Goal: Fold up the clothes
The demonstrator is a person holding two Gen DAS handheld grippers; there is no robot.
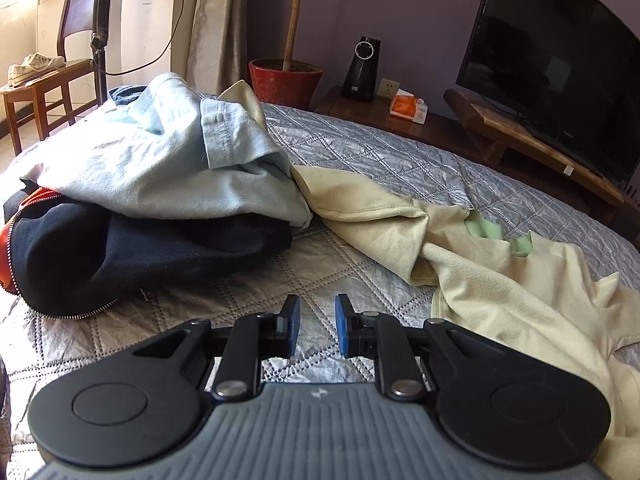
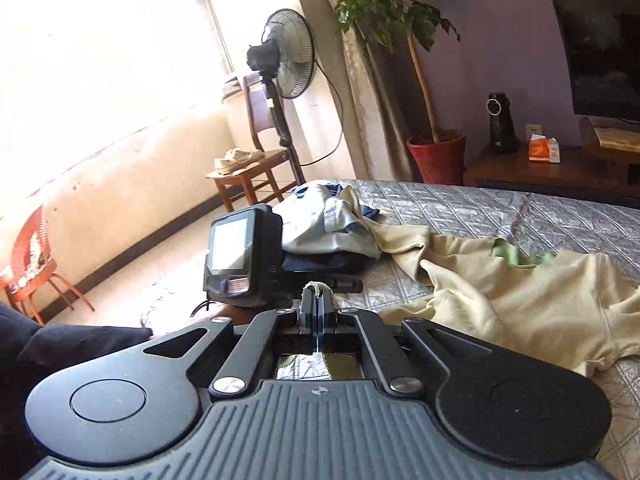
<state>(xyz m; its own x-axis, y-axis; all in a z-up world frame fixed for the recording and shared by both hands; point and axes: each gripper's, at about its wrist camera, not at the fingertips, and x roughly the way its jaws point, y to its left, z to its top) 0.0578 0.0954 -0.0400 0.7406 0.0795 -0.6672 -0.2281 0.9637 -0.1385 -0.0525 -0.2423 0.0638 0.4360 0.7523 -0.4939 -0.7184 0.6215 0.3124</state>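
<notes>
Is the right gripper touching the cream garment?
Touching. In the right wrist view the right gripper is shut, and a small bit of the cream garment sticks out above its fingers.

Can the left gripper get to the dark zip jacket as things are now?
Probably yes: the left gripper is open and empty, and only bare quilt lies between it and the dark zip jacket.

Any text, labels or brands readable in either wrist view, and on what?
Nothing reads clearly.
Black tabletop device: small white label near its base, too blurred.
Orange packet: print too small.
Camera with lit screen: label under the screen, blurred.
</notes>
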